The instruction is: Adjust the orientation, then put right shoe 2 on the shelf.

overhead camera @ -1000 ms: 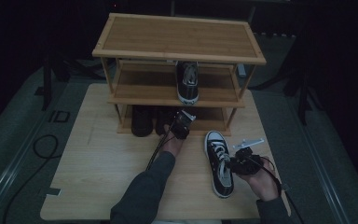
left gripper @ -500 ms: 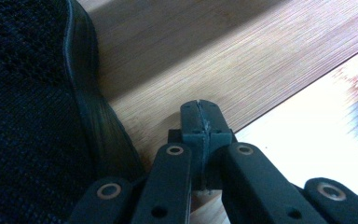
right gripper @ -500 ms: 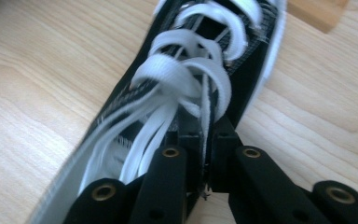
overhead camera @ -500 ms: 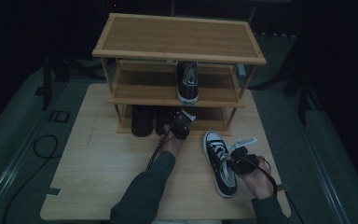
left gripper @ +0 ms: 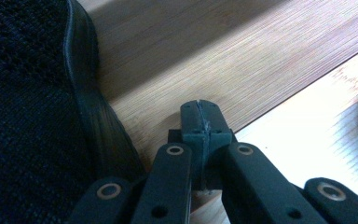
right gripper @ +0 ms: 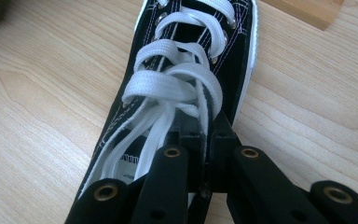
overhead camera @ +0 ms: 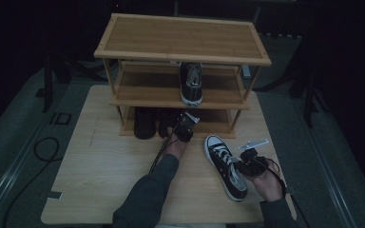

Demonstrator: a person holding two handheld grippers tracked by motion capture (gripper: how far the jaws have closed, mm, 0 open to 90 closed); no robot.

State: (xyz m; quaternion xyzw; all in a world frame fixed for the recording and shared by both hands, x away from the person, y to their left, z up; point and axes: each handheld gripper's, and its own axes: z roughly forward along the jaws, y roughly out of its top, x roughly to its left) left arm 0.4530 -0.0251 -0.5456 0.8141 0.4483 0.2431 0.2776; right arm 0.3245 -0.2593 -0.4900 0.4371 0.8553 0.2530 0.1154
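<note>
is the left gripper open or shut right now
Shut. In the left gripper view, the left gripper has its two jaw tips pressed together with nothing between them, beside a dark shoe.

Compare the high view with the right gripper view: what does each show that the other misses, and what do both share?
High view: the three-tier wooden rack, a matching sneaker on its middle shelf, and the left gripper at the bottom shelf.
Right gripper view: the white laces, their eyelets, and the right gripper shut on the sneaker's collar.
Both: the black sneaker lying on the table.
</note>
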